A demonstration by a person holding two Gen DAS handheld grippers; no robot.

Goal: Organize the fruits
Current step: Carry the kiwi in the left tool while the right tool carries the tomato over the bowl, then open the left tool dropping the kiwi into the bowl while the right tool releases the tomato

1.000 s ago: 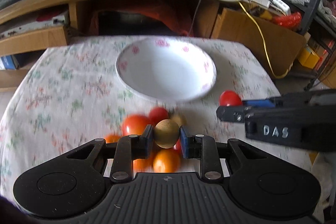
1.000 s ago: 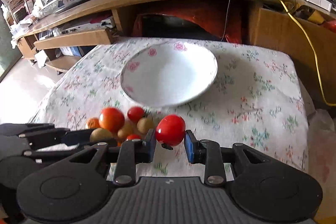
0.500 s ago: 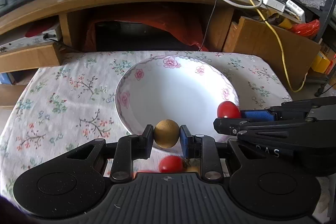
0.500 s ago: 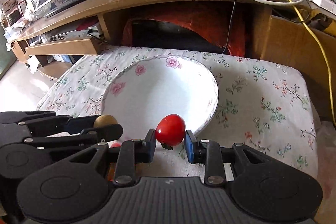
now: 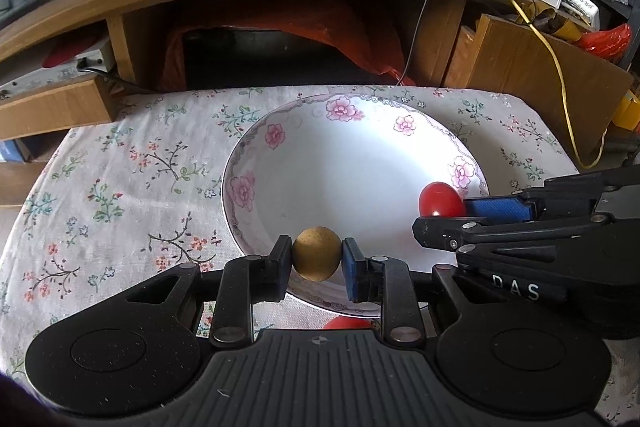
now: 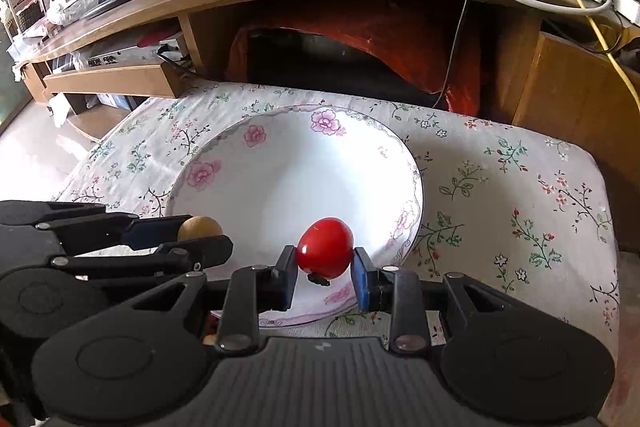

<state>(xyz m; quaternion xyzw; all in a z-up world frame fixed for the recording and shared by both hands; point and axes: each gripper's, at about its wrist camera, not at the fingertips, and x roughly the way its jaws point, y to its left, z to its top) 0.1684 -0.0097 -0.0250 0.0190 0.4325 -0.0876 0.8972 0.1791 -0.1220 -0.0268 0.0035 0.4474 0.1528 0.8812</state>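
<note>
The fingers (image 5: 283,263) of the left gripper (image 5: 316,261) are squeezed tight on a small brown fruit (image 5: 317,253). A red tomato (image 6: 325,247) is pinched the same way by the right gripper (image 6: 324,277). A flowered cloth (image 5: 120,195) is spread below both. A big white bowl (image 5: 280,139) with pink flowers is seen just under and ahead of the fingers. Another red fruit (image 5: 347,323) is peeking out behind the left fingers, outside the bowl.

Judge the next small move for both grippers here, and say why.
Probably lower both a little and open. The left gripper is shut on a brown round fruit, the right gripper on a red tomato, and both fruits hang over the near part of the empty floral plate.
</note>
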